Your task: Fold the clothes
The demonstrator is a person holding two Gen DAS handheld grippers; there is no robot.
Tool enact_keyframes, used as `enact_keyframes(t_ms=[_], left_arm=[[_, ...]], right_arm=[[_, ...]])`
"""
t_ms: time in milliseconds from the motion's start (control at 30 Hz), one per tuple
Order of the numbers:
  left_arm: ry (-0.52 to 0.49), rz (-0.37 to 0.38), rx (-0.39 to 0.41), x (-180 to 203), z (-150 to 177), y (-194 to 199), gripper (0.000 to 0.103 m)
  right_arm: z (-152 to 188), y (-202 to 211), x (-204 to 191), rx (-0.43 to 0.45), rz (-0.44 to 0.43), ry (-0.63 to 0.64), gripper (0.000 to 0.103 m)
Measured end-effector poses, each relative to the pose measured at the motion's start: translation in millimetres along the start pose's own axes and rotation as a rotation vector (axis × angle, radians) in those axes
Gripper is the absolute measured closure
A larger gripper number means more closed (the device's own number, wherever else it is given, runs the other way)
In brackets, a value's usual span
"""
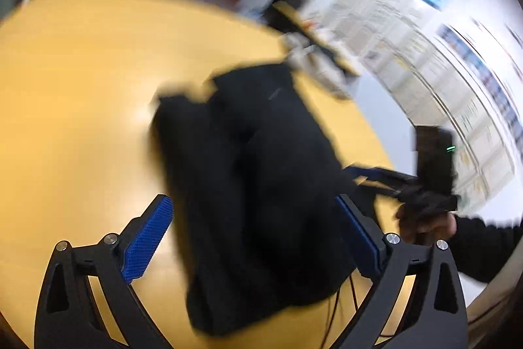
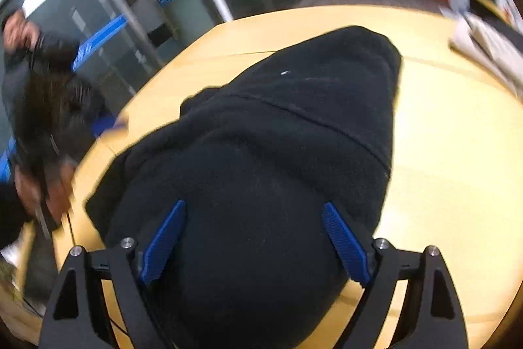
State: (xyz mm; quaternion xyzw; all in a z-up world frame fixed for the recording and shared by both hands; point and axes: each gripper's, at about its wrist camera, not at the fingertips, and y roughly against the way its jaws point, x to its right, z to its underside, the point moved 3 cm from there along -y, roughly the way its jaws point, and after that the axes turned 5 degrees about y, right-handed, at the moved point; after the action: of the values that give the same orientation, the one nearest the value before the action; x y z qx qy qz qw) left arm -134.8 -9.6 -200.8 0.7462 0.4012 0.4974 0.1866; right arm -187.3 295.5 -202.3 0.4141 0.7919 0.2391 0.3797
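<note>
A black fleece garment (image 2: pixel 278 152) lies bunched in a thick folded bundle on the yellow wooden table (image 2: pixel 451 152). My right gripper (image 2: pixel 255 242) is open just above its near end, and the blue pads (image 2: pixel 163 244) straddle the cloth without closing on it. In the blurred left wrist view the same garment (image 1: pixel 255 169) runs away from me between the wide-open fingers of my left gripper (image 1: pixel 253 237). The right gripper (image 1: pixel 425 185), held in a hand (image 1: pixel 425 228), shows at the garment's right side. The left hand (image 2: pixel 49 192) is blurred at the table's left edge.
Papers and flat items (image 2: pixel 490 48) lie at the far right of the table, seen blurred as clutter (image 1: pixel 313 61) at its far edge. A glass partition (image 2: pixel 147 5) stands beyond the table, and a wall of posters (image 1: pixel 425 22) to the right. Bare tabletop (image 1: pixel 81 103) spreads left of the garment.
</note>
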Motion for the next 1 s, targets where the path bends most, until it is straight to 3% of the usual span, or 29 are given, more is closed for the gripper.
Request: enact_keyframes(t_ms=[67,167,267,333,433,667,700,733,800,833,1000], left_arm=[[0.083,0.020,-0.020,-10.9,14.1,-7.2,0.006],[0.169,0.025,-0.046,-20.6,21.1,-20.7,0.006],[0.209,0.001,-0.085,-28.5,25.2,-36.1,0.005],[0.245,0.006,-0.121,-32.8,28.5,-46.5,0.000],[0.352,0.071,-0.203,-44.8,35.2,-57.5,0.000],[0.427,0.192,-0.300,-44.7,34.2,-72.7,0.001],[0.415,0.211,-0.279,-43.2,32.3,-70.2,0.021],[0.403,0.228,-0.253,-42.9,30.0,-64.9,0.033],[0.394,0.225,-0.212,-45.4,26.2,-51.4,0.050],[0.386,0.224,-0.194,-45.0,22.6,-42.6,0.052],[0.326,0.231,-0.064,-34.4,-13.5,10.4,0.053]], right_arm=[[1.6,8.6,4.5,0.009,-0.009,-0.075,0.006],[15.7,16.2,43.6,-0.052,-0.045,-0.189,0.005],[25.8,-11.4,69.9,-0.157,-0.170,-0.261,0.004],[24.1,-26.7,73.4,-0.179,-0.240,-0.274,0.002],[15.7,-45.1,72.8,-0.189,-0.333,-0.307,0.000],[23.7,-62.4,69.5,-0.211,-0.416,-0.425,0.004],[24.0,-62.9,66.2,-0.208,-0.423,-0.428,0.009],[21.7,-61.0,60.1,-0.197,-0.412,-0.407,0.017],[15.6,-51.7,47.0,-0.164,-0.372,-0.351,0.030],[13.4,-44.2,41.3,-0.149,-0.356,-0.328,0.039],[-41.7,-27.4,0.6,-0.025,-0.348,-0.193,0.049]])
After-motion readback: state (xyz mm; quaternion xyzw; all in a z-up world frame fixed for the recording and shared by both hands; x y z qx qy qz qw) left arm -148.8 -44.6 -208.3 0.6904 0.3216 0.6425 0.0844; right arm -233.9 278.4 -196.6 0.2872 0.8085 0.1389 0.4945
